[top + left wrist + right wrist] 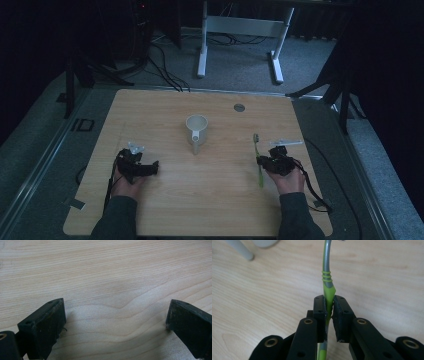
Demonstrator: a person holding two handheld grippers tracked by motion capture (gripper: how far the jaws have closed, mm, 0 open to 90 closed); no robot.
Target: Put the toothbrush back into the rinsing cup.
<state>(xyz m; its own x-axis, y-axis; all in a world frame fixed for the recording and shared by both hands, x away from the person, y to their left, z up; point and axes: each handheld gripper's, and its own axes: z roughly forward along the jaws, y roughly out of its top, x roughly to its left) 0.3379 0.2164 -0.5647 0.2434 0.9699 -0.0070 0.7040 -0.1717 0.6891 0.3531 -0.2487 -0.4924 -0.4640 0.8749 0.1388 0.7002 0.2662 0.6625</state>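
A green and grey toothbrush [259, 162] lies lengthwise on the wooden table [210, 205] at the right, head pointing away. My right gripper [261, 161] is shut on its green handle [329, 293], the two jaws pressed against it from both sides. A white mug [196, 130] with its handle toward me stands in the middle of the table. At the left, my left gripper [155, 168] rests low over bare wood, open, nothing between its fingers [47, 322].
A small round grommet [239, 107] sits in the table's far side. A clear plastic piece [286, 142] lies just beyond the right gripper. Beyond the table stand a white desk frame [240, 30] and cables on the floor.
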